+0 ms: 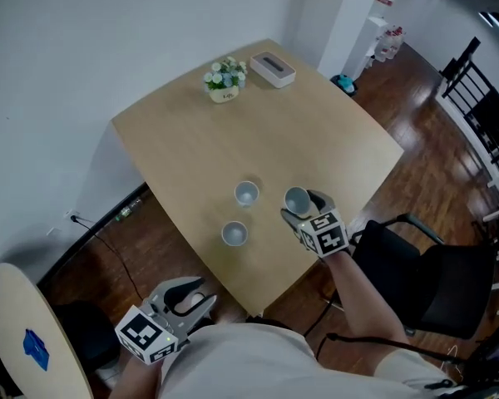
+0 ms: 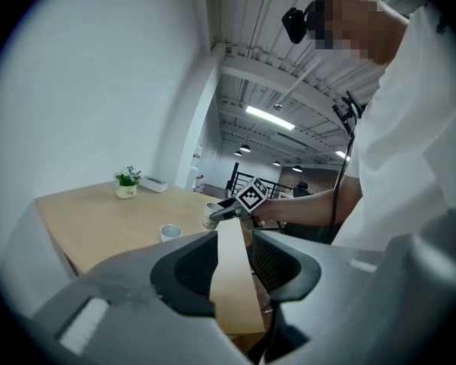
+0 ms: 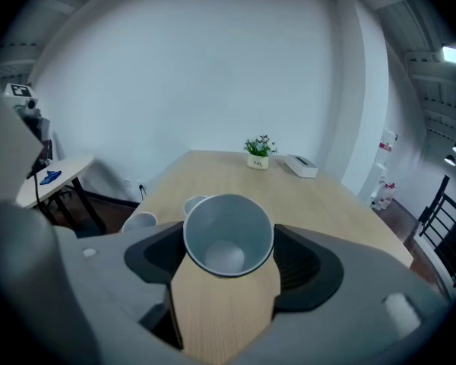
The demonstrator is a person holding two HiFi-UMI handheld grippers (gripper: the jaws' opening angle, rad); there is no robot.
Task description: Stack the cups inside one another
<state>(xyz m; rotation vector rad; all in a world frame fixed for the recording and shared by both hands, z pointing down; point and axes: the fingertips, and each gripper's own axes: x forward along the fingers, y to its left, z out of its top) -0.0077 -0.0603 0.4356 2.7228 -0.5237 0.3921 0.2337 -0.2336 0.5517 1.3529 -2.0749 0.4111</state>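
Note:
Two pale grey cups stand upright and apart on the wooden table, one farther and one nearer. A third cup is tilted, its mouth toward me, with my right gripper shut on it just right of the farther cup. In the right gripper view this held cup fills the gap between the jaws, and the two standing cups show behind it to the left. My left gripper hangs open and empty below the table's near edge, close to my body.
A small flower pot and a white box sit at the table's far end. A black chair stands to the right. At the lower left is a round side table. Cables lie on the wooden floor.

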